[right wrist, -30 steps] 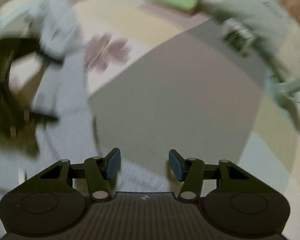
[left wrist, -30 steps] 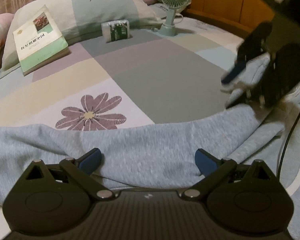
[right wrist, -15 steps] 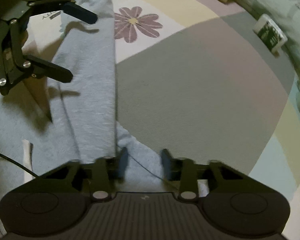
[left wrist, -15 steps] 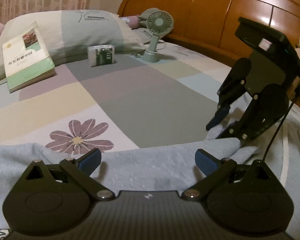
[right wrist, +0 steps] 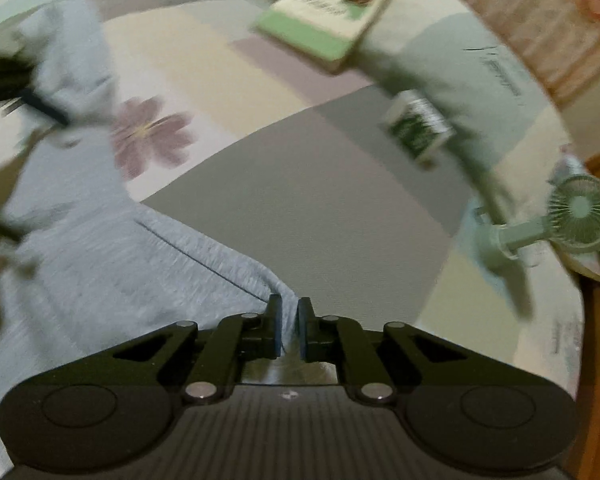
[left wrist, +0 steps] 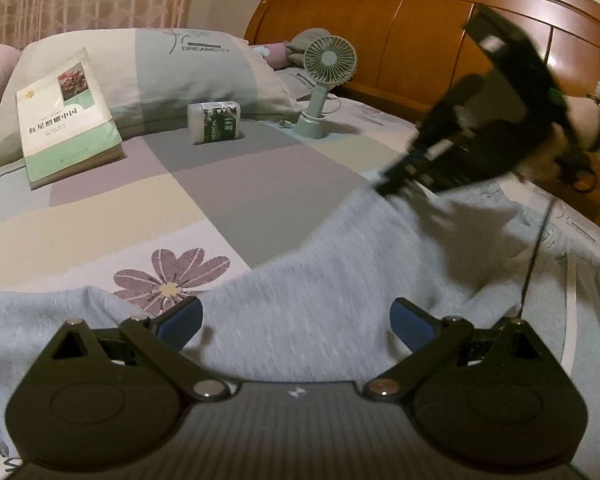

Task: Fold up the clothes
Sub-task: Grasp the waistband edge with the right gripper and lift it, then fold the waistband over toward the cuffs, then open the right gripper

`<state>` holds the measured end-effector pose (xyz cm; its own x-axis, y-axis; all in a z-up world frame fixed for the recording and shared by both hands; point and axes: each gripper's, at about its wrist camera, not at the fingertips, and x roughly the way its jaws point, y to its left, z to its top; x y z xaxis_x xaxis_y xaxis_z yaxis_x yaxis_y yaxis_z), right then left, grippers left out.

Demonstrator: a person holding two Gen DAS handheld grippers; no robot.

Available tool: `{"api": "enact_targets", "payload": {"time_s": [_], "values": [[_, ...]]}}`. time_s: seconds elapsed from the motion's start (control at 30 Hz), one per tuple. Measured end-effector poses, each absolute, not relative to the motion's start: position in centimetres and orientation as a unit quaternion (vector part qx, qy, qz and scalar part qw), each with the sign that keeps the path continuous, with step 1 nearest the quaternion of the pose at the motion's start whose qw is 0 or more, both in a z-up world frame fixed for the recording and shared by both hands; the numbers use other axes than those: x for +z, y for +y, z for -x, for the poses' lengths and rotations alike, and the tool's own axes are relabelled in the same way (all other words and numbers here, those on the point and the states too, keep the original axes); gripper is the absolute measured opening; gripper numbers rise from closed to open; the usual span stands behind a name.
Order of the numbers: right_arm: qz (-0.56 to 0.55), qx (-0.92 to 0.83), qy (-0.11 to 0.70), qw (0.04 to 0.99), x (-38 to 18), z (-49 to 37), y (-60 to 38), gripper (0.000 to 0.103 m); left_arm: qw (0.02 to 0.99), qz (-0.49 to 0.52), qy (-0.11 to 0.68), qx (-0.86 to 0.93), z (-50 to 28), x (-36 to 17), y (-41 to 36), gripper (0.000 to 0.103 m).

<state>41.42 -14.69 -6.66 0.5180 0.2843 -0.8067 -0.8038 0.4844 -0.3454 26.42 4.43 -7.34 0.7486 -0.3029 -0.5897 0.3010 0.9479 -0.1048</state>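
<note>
right gripper [right wrist: 288,326]: pads pinched on a fold of the grey garment [right wrist: 112,264], cloth bunched up between them; jaws have just been closing onto it. Seen from the left wrist view it sits upper right, blurred, tips at the garment's raised edge.
left gripper [left wrist: 296,320]: jaws wide apart, nothing pressed between the pads; hovers over the garment near the bed's front edge.
garment position: light grey, spread over the near part of the bed [left wrist: 260,184]; one corner pulled up toward the right gripper, a dark seam line running along that part.
person: a hand [left wrist: 580,120] with a fluffy white cuff behind the right gripper.
bed cover: patchwork of grey, lilac and cream blocks, a purple flower print [left wrist: 172,276] just beside the garment edge.
book [left wrist: 66,114]: green and white cover, leaning on the pillow [left wrist: 188,68].
small pack [left wrist: 216,122]: green label, standing in front of the pillow.
handheld fan [left wrist: 324,80]: pale green, upright on its base, near the headboard [left wrist: 420,20].
blur: right wrist view smeared, far details unclear.
</note>
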Motion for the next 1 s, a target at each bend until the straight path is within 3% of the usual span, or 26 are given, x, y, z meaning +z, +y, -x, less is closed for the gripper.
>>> {"api": "enact_targets", "payload": {"time_s": [0.3, 0.43, 0.57, 0.7, 1.0], "values": [[0.327, 0.250, 0.374, 0.831, -9.6, -46.8, -14.4, 0.010, 0.935, 0.001, 0.321, -0.153, -26.7, -7.5, 4.6, 0.100], [0.282, 0.257, 0.385, 0.840, -7.4, -46.7, -16.9, 0.014, 0.933, -0.003, 0.327, -0.147, -26.9, -7.8, 4.8, 0.100], [0.272, 0.239, 0.387, 0.848, -5.6, -45.1, -20.1, 0.029, 0.930, -0.007, 0.340, -0.139, -27.2, -8.4, 4.7, 0.100], [0.276, 0.211, 0.419, 0.839, -6.8, -44.3, -23.9, 0.030, 0.929, -0.017, 0.343, -0.140, -27.3, -8.7, 4.3, 0.100], [0.288, 0.260, 0.441, 0.809, -10.0, -45.3, -28.0, 0.051, 0.909, -0.002, 0.362, -0.207, -27.4, -9.9, 3.2, 0.100]]}}
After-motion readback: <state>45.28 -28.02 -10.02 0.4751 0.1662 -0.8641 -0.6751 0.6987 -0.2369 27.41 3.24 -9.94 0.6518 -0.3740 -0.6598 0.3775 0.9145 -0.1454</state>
